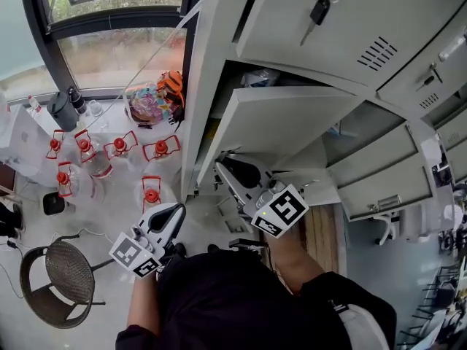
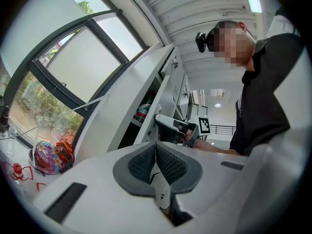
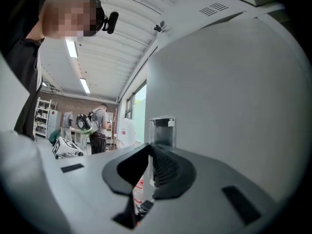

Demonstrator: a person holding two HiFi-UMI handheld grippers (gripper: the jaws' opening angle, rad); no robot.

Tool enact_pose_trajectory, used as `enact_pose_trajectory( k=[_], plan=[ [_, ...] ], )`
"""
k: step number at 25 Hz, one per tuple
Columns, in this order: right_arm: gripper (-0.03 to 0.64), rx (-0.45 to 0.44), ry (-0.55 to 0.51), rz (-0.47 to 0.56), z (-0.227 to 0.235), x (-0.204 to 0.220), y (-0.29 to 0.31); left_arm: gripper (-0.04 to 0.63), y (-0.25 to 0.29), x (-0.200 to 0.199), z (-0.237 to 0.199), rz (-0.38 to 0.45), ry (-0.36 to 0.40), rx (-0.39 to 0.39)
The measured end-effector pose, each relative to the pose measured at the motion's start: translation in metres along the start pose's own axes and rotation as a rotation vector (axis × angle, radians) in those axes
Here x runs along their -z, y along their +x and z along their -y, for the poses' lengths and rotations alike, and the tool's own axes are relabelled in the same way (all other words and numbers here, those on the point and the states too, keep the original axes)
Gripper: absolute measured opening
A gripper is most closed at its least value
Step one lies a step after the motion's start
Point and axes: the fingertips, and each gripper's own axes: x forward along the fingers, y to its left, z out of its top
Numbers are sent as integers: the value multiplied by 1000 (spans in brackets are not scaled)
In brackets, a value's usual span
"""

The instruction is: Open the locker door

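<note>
**Door out, held by its thin edge**

The door (image 1: 292, 119) stood swung well out from its locker (image 1: 219, 64) at centre frame. The right gripper (image 3: 148, 150) had its jaws almost together on the door's free edge, just below a small latch fitting (image 3: 162, 126) in its own view (a narrow hold, by the look of it). The left gripper (image 2: 156, 147), at lower left of the head view, was closed on nothing. The likeliest trouble, I judged, was the pads sliding off that sheet-metal edge if the pull ran along it instead of following the hinge arc, which would leave the door swinging loose. A hard swing could also carry it toward the window frame (image 1: 109, 20) at upper left, above the red-capped bottles (image 1: 117, 148).
</note>
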Motion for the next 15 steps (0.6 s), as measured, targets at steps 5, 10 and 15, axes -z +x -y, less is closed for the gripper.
enact_pose_trajectory(
  k=[5, 10, 15],
  plan=[
    [37, -51, 1, 3, -8, -1, -13, 18, 3, 5, 17, 4, 22, -54],
    [37, -103, 1, 8, -14, 0, -24, 18, 2, 9, 33, 25, 44, -114],
    [37, -160, 4, 10, -21, 0, -37, 18, 3, 13, 56, 44, 65, -170]
  ],
)
